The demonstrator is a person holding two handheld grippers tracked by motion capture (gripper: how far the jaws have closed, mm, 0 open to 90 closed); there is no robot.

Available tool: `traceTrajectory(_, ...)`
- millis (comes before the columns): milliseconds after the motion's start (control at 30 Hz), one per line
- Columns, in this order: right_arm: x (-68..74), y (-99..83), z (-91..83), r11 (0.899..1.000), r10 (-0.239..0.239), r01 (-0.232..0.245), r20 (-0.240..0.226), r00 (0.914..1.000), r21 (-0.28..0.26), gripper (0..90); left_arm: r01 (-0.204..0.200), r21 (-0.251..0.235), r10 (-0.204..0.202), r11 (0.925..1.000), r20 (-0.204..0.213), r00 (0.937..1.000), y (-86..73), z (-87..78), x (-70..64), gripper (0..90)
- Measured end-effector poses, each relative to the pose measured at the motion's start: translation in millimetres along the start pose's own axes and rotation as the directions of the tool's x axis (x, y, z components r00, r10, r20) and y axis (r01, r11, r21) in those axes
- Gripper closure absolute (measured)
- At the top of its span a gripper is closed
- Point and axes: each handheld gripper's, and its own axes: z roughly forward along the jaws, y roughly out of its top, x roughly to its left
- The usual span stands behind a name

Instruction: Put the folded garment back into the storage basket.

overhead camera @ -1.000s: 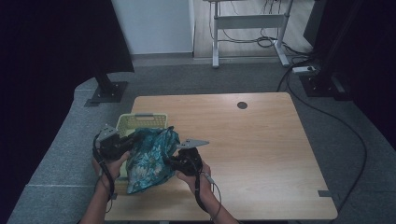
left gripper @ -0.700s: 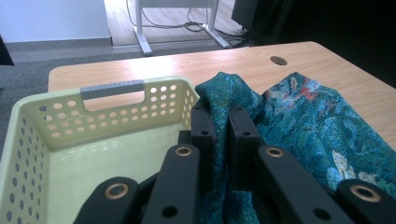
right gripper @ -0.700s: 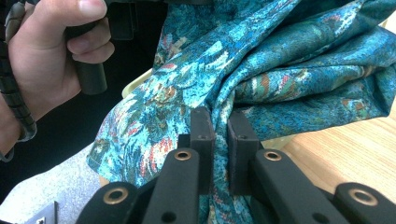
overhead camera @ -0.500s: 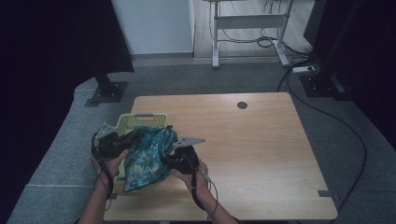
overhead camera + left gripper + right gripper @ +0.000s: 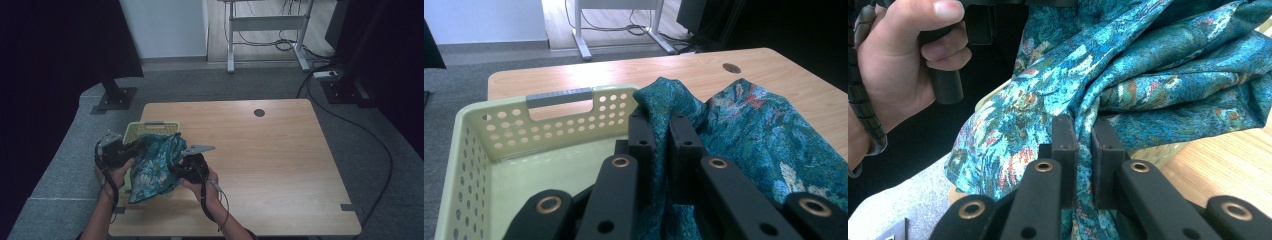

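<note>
Cloth (image 5: 152, 167) is the thing in hand: a teal, flower-patterned piece held up between both grippers, hanging partly over the near edge of the basket (image 5: 131, 131) and partly above the counter (image 5: 280, 160) beside it. Nearest the person, the right gripper (image 5: 1083, 135) has its jaws closed on a gathered fold of the cloth, seen plainly in the right gripper view. The left gripper (image 5: 660, 131) likewise has its jaws pinched on a bunched edge, just above the basket's open inside.

To do this step well, I judge both grips should stay firm while the cloth is carried over the middle of the basket, so no loose tail drapes outside its rim. The lower end hangs below the basket's near wall toward the counter edge; lifting both grippers a little higher than the rim first would let that tail clear it. Then lower the bundle inside the basket and let go only when most of the cloth rests within the walls.

Beyond the basket, the counter runs bare to a round cable hole (image 5: 259, 112) near its far edge.
</note>
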Motion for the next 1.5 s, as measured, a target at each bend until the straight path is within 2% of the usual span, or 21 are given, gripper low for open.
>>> traceTrajectory(233,3.6,1.1,0.8,1.000,-0.010,0.010,0.008,0.9999,0.000,82.2,0.007,0.002,-0.007,1.0000,0.005,1.0000,-2.3,0.1,2.9,82.7)
traceTrajectory(400,5.2,3.2,1.7,1.000,-0.020,0.020,0.012,0.9997,0.001,82.2,-0.011,0.009,0.011,0.9999,0.000,0.9999,-0.5,-0.7,3.1,82.7)
traceTrajectory(800,4.3,6.3,6.1,1.000,-0.016,0.016,0.015,0.9998,0.000,82.2,-0.002,0.009,0.003,1.0000,-0.006,1.0000,0.2,-0.7,10.1,82.7)
traceTrajectory(1500,11.1,14.1,19.4,1.000,-0.030,0.030,0.015,0.9994,0.004,82.2,0.016,-0.007,-0.017,0.9998,-0.012,0.9998,0.1,-6.0,25.6,82.7)
